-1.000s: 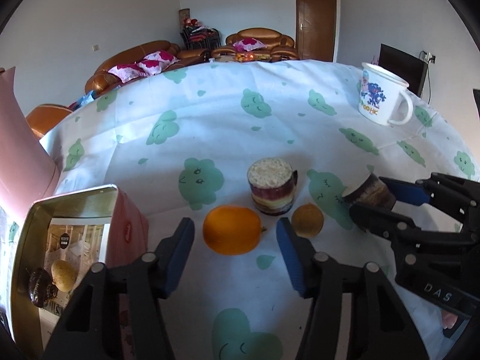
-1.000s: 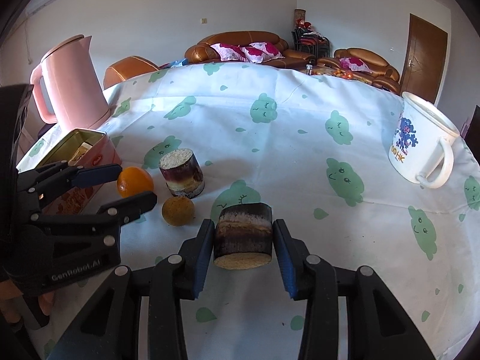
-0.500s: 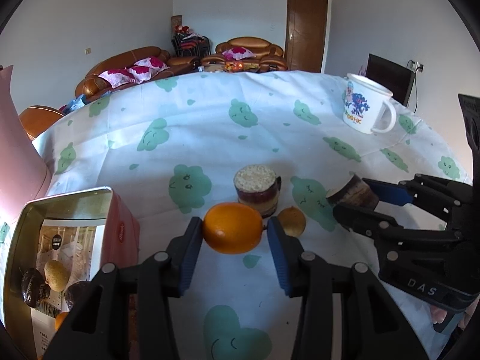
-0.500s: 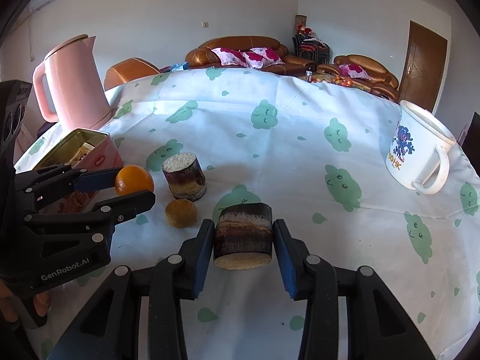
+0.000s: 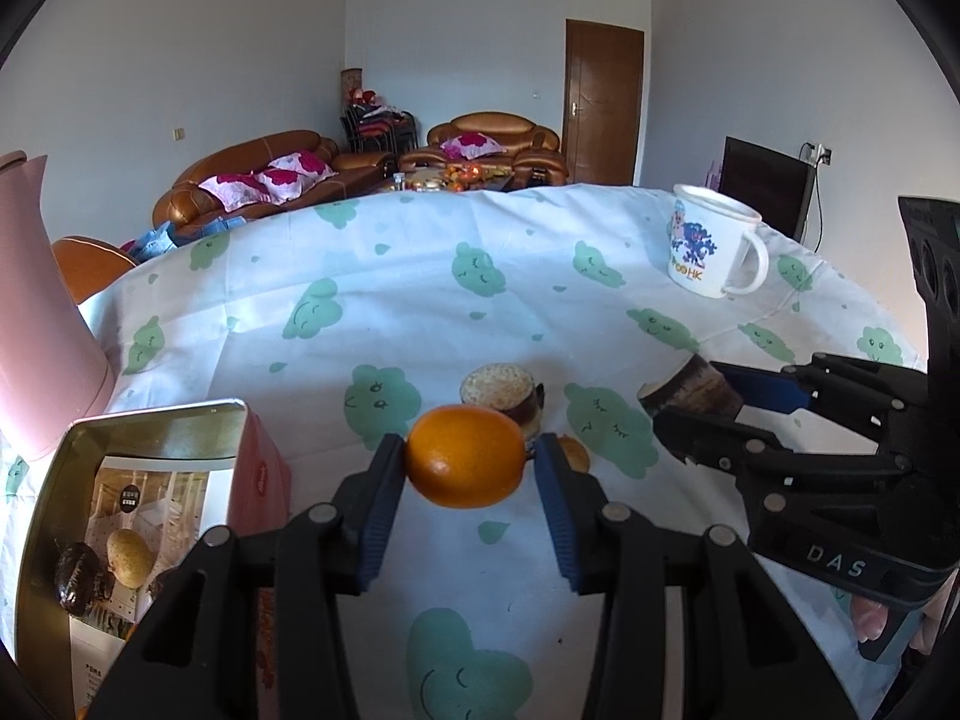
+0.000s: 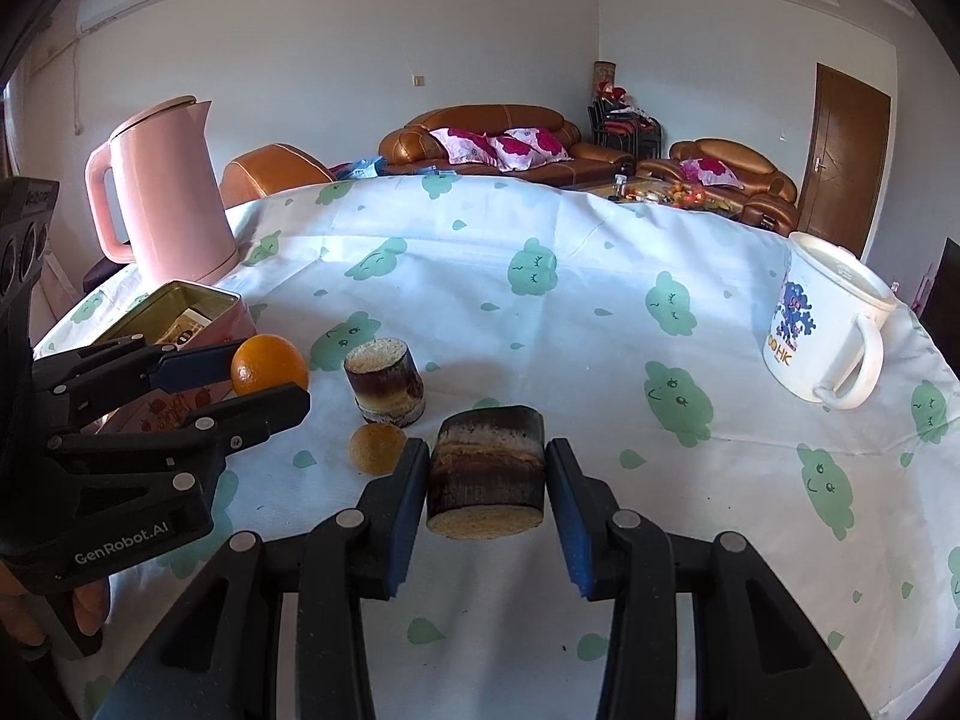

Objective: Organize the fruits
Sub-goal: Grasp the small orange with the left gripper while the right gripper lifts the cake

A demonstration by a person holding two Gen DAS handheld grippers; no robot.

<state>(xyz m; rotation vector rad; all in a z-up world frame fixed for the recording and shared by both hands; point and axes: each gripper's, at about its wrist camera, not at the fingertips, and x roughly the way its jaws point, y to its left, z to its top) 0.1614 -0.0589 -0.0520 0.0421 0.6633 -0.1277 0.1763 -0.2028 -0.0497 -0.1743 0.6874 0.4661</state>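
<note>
My left gripper (image 5: 468,468) is shut on an orange (image 5: 467,463) and holds it above the cloth; the orange also shows in the right wrist view (image 6: 269,365). My right gripper (image 6: 487,483) is shut on a dark sugarcane piece (image 6: 486,471), lying sideways, which also shows in the left wrist view (image 5: 690,390). A second sugarcane piece (image 6: 385,382) stands upright on the table. A small brown round fruit (image 6: 377,447) lies in front of it. An open tin box (image 5: 54,516) at the left holds several small fruits.
A pink kettle (image 6: 162,192) stands at the back left behind the tin box (image 6: 180,312). A white printed mug (image 6: 822,330) stands at the right. The table carries a white cloth with green cloud prints (image 6: 540,300).
My left gripper closed on the orange and lifted it off the cloth. The right gripper kept holding its sugarcane piece with little movement.
</note>
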